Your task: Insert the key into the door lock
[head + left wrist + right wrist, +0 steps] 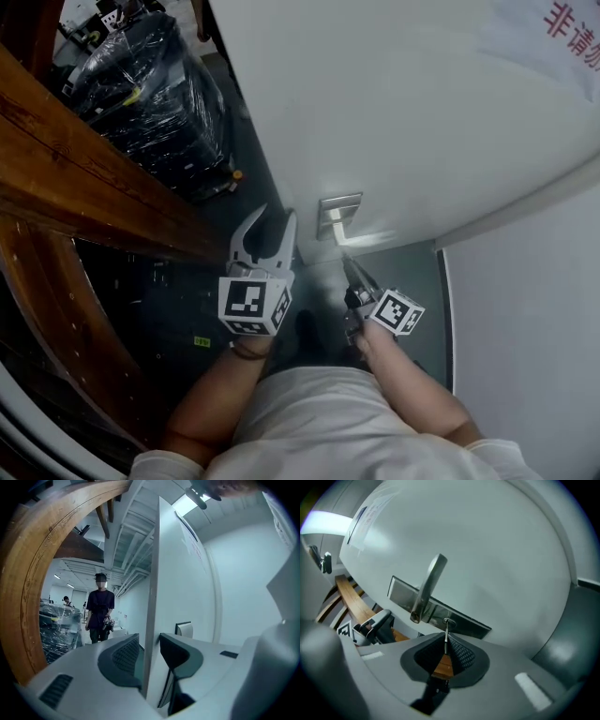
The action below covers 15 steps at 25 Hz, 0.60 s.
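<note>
Now, right gripper (446,643) pinching key (446,632), tip at door lock (449,621), handle (427,590) at eleven o'clock of it, left gripper (149,639) wide, astride door edge (151,597).

My left gripper (274,223) reaches forward, roughly level. Its jaws stand wide apart and clamp on nothing, and the door's edge (151,597) stands in the gap between them. My right gripper (351,272) sits near it on the right, also close to level. Its jaws are pinched together on the key (446,632), whose thin blade pokes out ahead of the tips. My bare left forearm (217,398) and right forearm (417,389) run out from my torso and angle inward.
</note>
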Available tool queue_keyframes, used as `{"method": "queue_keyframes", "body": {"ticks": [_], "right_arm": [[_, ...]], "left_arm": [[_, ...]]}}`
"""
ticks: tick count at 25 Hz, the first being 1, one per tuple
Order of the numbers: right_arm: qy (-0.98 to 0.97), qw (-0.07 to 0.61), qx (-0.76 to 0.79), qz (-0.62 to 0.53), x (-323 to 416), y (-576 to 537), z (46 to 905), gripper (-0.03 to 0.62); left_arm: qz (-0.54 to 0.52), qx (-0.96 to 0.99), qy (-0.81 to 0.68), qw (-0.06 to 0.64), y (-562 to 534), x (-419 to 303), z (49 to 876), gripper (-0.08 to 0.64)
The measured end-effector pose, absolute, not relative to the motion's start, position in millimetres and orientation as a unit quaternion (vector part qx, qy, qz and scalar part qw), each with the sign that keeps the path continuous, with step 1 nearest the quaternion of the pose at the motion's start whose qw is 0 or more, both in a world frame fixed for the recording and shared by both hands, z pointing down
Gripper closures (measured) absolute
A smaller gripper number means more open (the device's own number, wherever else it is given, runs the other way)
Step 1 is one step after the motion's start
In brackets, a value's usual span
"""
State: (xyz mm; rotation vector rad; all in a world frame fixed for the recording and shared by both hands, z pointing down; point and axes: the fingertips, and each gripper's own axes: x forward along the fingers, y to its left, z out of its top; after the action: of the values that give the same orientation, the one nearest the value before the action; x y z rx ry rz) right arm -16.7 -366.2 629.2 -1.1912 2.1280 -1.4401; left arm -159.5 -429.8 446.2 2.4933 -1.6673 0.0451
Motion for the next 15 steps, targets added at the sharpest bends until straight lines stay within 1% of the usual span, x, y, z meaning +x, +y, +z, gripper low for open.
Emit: {"method": "queue_keyframes", "body": {"ticks": [4,8,12,15], "right_arm": [[0.723,0.188,-0.411,-0.523,-22,-372,630,0.569],[0.706,0.225,-0.405,-0.535,-25,-379,627,0.569],[0.709,0.24,-0.399,-0.53,-28,-382,625,0.569],[0.675,0.252,-0.411,-0.559,-24,-377,637,0.569]], "left_arm": [[0.015,0.842,-0.536,0.056,-429,-154,440,0.433],[0.011,0.851,-0.521,0.056,-432,-147,438,0.433],[0.008,0.855,-0.515,0.059,-432,-145,437,0.433],[0.006,0.856,-0.513,0.06,-432,-145,436,0.433]]}}
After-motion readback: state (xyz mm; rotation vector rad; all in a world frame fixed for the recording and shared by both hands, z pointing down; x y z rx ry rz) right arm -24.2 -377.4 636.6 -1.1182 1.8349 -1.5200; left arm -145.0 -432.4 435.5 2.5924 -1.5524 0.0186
